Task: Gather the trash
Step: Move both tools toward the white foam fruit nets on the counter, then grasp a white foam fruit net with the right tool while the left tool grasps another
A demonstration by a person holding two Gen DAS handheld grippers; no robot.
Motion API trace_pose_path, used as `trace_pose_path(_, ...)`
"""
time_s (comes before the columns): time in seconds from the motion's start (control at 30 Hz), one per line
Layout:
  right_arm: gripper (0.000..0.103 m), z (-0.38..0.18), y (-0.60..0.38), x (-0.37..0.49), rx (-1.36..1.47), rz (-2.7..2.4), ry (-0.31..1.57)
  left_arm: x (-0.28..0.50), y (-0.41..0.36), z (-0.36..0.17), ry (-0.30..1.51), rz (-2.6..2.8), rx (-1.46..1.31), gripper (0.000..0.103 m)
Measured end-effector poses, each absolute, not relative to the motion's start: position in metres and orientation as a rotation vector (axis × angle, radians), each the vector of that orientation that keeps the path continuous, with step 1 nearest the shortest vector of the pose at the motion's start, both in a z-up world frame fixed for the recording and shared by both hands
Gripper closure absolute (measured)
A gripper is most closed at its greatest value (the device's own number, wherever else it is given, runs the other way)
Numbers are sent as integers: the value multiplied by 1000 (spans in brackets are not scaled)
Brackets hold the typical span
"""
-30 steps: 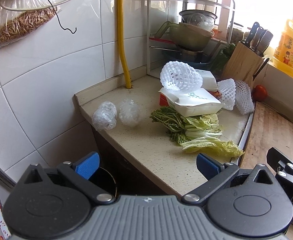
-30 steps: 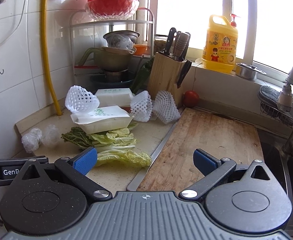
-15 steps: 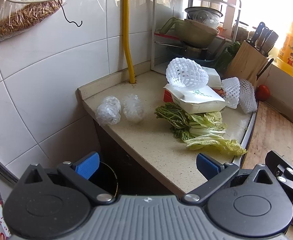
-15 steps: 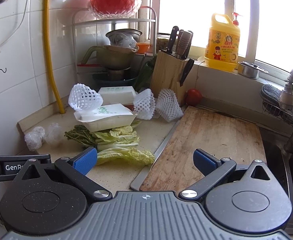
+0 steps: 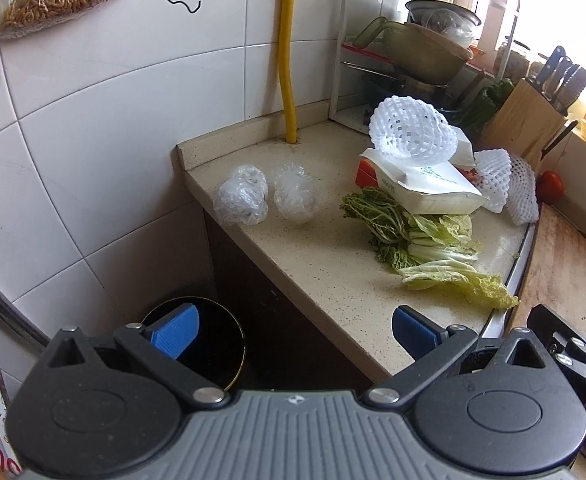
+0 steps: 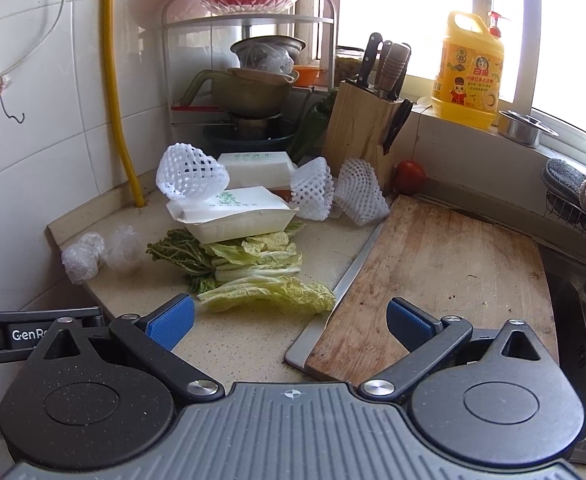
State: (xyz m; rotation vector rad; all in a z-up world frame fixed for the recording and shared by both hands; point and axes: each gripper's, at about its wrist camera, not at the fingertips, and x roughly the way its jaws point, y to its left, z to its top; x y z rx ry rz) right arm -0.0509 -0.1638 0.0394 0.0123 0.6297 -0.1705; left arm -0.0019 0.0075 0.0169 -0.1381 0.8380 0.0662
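Trash lies on the beige counter [image 5: 333, 280]: two crumpled clear plastic wads [image 5: 243, 200] [image 6: 83, 258] near the left corner, cabbage leaves [image 5: 433, 248] [image 6: 253, 268], a white foam takeout box [image 5: 429, 188] [image 6: 237, 214] resting on them, and white foam fruit nets [image 5: 411, 130] [image 6: 191, 172]. A dark round bin [image 5: 209, 344] stands on the floor below the counter's end. My left gripper [image 5: 293, 330] is open, hanging over the bin and counter edge. My right gripper [image 6: 289, 320] is open and empty, in front of the cabbage.
A wooden cutting board [image 6: 445, 276] lies right of the trash, with a tomato [image 6: 411, 176] and knife block [image 6: 367, 120] behind it. A dish rack [image 6: 253, 92] with pots fills the back corner beside a yellow pipe [image 5: 287, 60]. The sink [image 6: 581, 320] is at far right.
The left gripper's view has swung down and left, bringing the bin opening into sight. The right gripper has drifted slightly toward the counter. Both stay open.
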Motion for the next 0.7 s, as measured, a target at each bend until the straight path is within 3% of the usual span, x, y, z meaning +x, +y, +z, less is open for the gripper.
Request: trace_pose_path(0.7, 0, 18, -135, 61, -61, 107, 729, 68, 31, -3, 862, 329, -197, 2)
